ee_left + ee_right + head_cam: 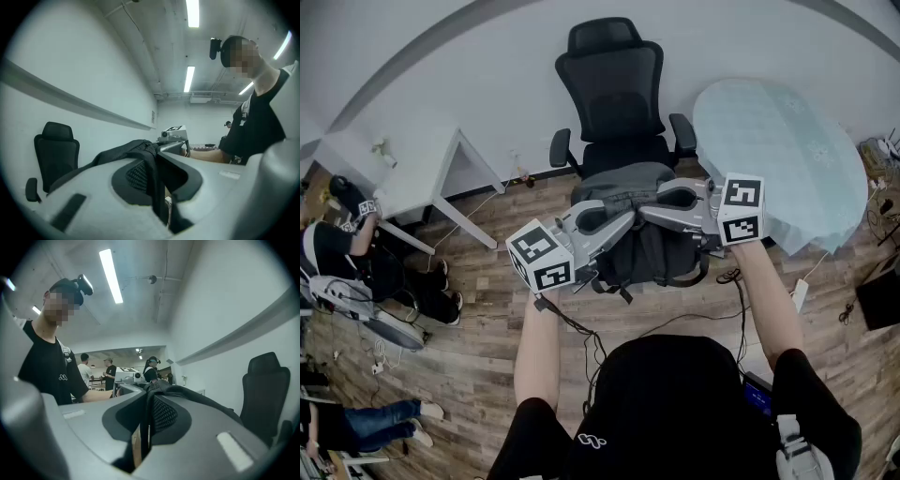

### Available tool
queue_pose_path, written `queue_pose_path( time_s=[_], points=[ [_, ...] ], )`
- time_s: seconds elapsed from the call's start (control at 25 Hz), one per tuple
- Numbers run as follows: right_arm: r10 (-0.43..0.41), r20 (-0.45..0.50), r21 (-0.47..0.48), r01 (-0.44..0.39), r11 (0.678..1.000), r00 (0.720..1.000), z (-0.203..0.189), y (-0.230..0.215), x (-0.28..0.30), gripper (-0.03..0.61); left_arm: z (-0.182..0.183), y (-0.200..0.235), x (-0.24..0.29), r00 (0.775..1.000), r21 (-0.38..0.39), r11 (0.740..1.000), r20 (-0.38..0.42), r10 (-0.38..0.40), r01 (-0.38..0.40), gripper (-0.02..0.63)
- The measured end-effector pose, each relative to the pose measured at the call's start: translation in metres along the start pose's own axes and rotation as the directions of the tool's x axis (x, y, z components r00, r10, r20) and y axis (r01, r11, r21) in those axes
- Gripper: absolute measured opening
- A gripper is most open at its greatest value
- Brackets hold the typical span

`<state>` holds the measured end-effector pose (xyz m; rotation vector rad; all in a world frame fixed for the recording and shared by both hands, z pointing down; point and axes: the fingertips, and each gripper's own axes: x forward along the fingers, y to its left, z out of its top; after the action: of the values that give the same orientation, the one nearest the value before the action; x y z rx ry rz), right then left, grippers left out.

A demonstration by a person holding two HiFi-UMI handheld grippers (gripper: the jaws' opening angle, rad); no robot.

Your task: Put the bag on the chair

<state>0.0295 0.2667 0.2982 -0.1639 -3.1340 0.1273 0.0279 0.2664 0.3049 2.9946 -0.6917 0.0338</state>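
A black and grey bag (652, 253) hangs in front of the black office chair (614, 94), level with its seat and just short of it. My left gripper (622, 218) and right gripper (651, 212) meet tip to tip over the top of the bag. Each is shut on a black strap of the bag. In the left gripper view the strap (152, 171) runs down between the jaws of the left gripper (157, 154), with the chair (56, 154) at far left. In the right gripper view a strap (146, 420) is pinched in the right gripper (145, 394), and the chair (265, 387) stands at right.
A white desk (403, 169) stands left of the chair and a round table with a pale cloth (778, 150) to its right. Cables (675, 323) trail over the wooden floor. People (356, 253) sit at the far left, others stand in the room behind (110, 373).
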Motion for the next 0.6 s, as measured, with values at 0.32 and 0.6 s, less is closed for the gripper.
queue_pose_path(
  time_s=[0.32, 0.6],
  points=[
    [-0.024, 0.008, -0.028, 0.024, 0.999, 1.0, 0.01, -0.003, -0.012, 0.04, 0.009, 0.0, 0.013, 0.999, 0.054, 0.998, 0.007, 0.033, -0.033, 0.037],
    [-0.057, -0.005, 0.018, 0.057, 0.998, 0.998, 0.003, -0.029, -0.031, 0.041, 0.003, 0.017, 0.04, 1.0, 0.012, 1.0, -0.001, 0.029, -0.029, 0.038]
  ],
)
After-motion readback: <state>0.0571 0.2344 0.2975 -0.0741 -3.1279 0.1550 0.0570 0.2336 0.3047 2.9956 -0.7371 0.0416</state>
